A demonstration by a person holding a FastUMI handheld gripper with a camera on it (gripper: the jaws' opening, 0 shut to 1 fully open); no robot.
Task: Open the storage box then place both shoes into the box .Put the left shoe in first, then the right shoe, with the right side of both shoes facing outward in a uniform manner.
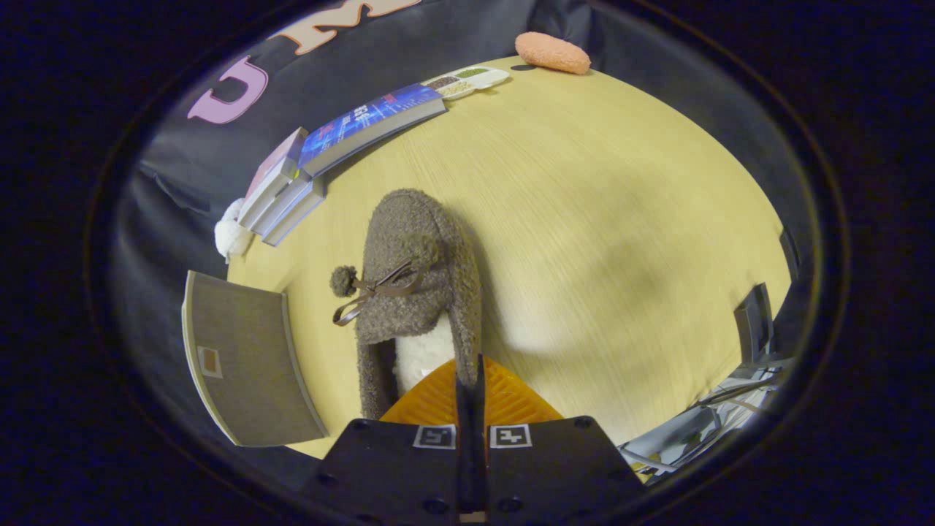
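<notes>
Claw (470, 365) clamped—prob. on slipper (418, 292) heel rim—books (321, 172) beyond, storage box (245, 358) beside.

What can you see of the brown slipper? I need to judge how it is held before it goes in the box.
The brown slipper is fuzzy, fleece-like, with a pale fluffy lining at its opening, a thin brown ribbon bow and a small pompom on top. Its toe points away from the gripper, towards the stacked books. The two fingers are closed together on its heel rim, one side wall pinched between them. Whether it rests on the wooden table or hangs above it is unclear.
</notes>
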